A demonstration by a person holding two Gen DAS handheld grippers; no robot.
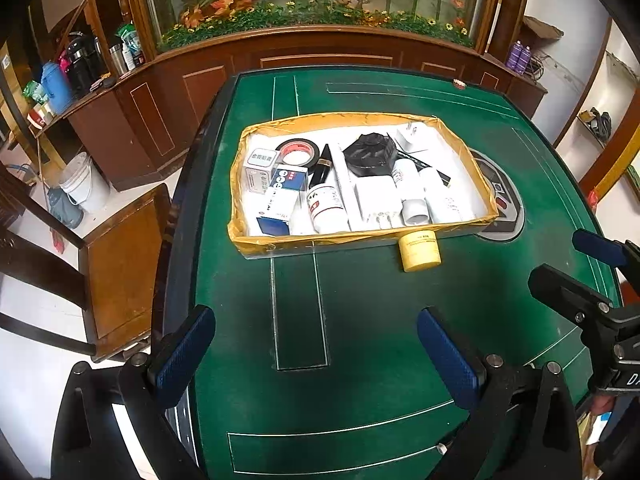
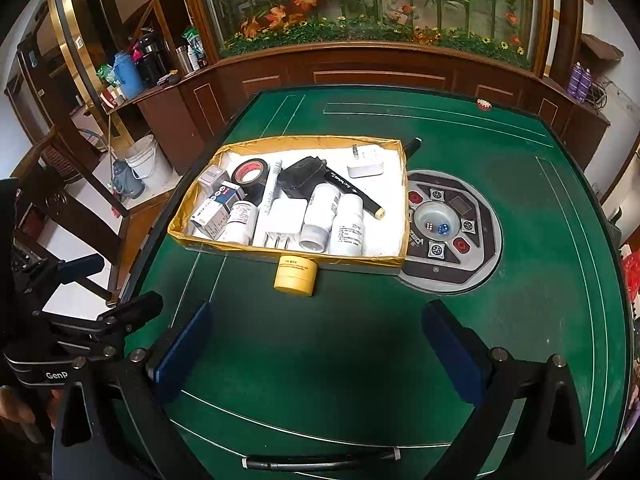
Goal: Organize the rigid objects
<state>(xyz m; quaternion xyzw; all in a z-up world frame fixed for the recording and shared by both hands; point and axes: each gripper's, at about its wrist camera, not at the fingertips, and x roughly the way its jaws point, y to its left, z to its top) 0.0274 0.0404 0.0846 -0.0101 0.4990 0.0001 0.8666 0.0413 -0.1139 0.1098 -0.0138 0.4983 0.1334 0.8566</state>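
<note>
Matt green felt table (image 1: 360, 320), glossy yellow-taped tray (image 1: 476, 168), smooth yellow plastic jar (image 1: 420, 250), glossy wooden cabinet (image 1: 320, 56)

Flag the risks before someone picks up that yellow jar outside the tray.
1. The yellow jar stands right against the tray's near wall, so a far finger may catch the taped rim or push the tray.
2. The tray is crowded: dropping the jar in could roll the white bottles lying there.
3. Both grippers, left and right, are open and close together; they could collide.

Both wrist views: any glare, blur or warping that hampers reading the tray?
Left wrist view: sharp, fisheye bends the table edge; the tray's white floor is bright but readable. Right wrist view: equally sharp, yellow jar clear, dark vignette corners, soft shadow near the open right gripper.
</note>
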